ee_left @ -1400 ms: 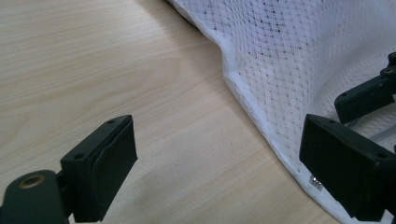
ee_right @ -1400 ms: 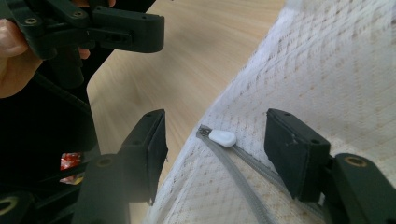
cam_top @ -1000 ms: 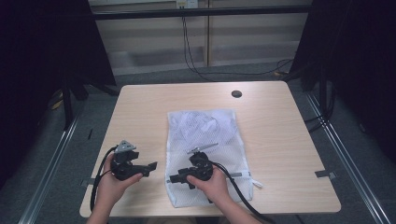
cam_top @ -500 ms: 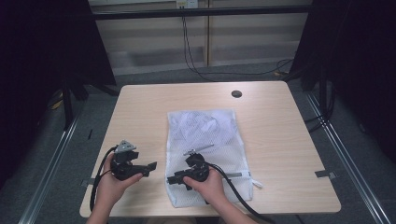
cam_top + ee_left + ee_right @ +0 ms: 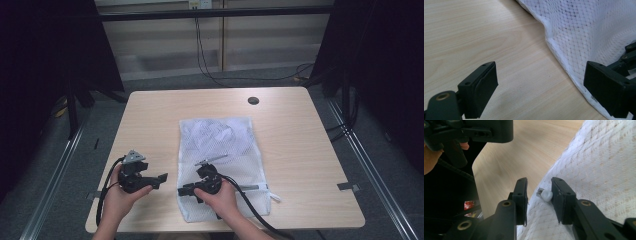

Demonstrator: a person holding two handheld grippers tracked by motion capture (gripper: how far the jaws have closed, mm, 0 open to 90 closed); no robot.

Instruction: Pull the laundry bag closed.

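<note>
Lying flat on the pale wooden table (image 5: 300, 150), a white mesh bag (image 5: 225, 150) is seen a little right of the table's middle, its near end reaching close to the near edge and its far end stopping well short of the far edge. The right gripper (image 5: 184, 191) is held at the bag's near left corner, pointing left across the hem. In the right gripper view its jaws have just been closing and stand narrowly apart, with the bag's left edge and a small white zip pull (image 5: 545, 195) between them; the pull lies against the right-hand jaw, while a gap is left at the other, so no firm grip is shown. The left gripper (image 5: 161, 177) is held over bare wood just left of the bag, near the near edge, its jaws spread wide with nothing between them; in the left gripper view the bag's hemmed edge (image 5: 564, 62) is seen running past its right-hand jaw. Wide bare wood is left to the right of the bag and beyond it, up to a dark round hole (image 5: 253, 100) near the far edge. Cables are trailed from both grippers off the near edge.
</note>
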